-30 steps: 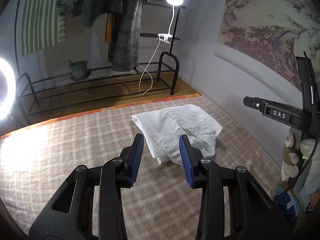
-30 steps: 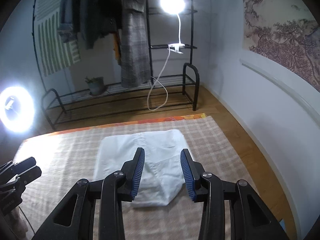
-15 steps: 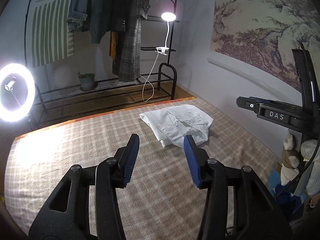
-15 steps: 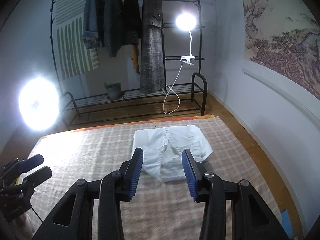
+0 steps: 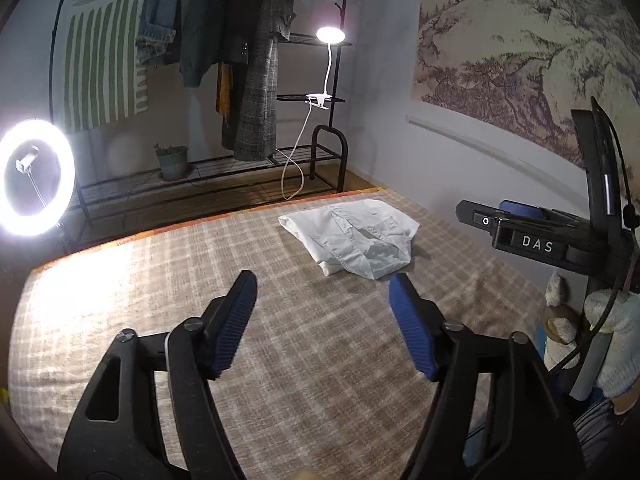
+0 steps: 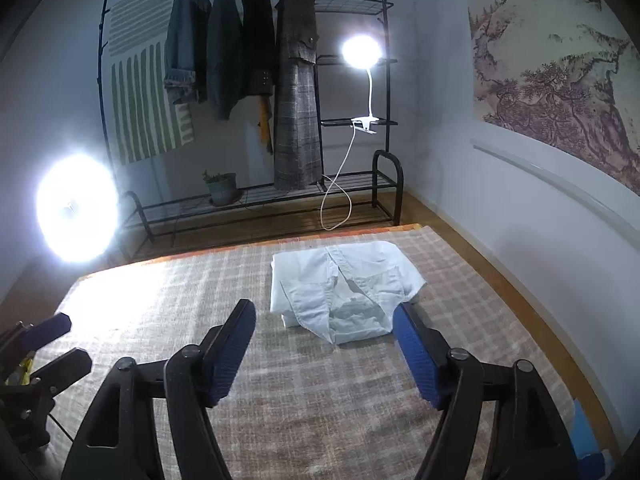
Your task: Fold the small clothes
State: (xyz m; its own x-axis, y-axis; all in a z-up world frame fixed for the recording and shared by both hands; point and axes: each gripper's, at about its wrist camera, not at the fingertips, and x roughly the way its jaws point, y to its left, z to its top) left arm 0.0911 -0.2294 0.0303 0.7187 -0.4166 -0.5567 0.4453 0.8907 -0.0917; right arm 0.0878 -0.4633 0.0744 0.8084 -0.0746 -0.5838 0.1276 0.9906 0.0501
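- Left gripper (image 5: 323,280): fingers spread wide apart, blue pads (image 5: 236,320) facing inward, nothing between them; held above the checked cover, short of the garment.
- Right gripper (image 6: 324,314): fingers likewise spread wide, blue pads (image 6: 416,356) bare, nothing held; the near edge of the garment shows between the fingertips, apart from both.
- White garment (image 6: 340,290): small, pale, folded into a rough rectangle with a loose flap and seams on top; lies flat on the far right part of the cover, near its far edge, touched by neither gripper. Same item in the left view (image 5: 356,236).
- Checked cover (image 6: 320,392): beige and brown plaid, orange border along the far edge; spread over the surface that bears the garment.
- Ring light (image 5: 34,178): lit, on a stand at the left.
- Clothes rack (image 6: 248,52): black metal, against the far wall; carries jackets and a long checked coat.
- Clip lamp (image 6: 360,54): lit, clamped to a rack shelf, white cord hanging down.
- Potted plant (image 6: 220,188): on the rack's low shelf.
- Landscape hanging (image 5: 520,60): on the right wall.
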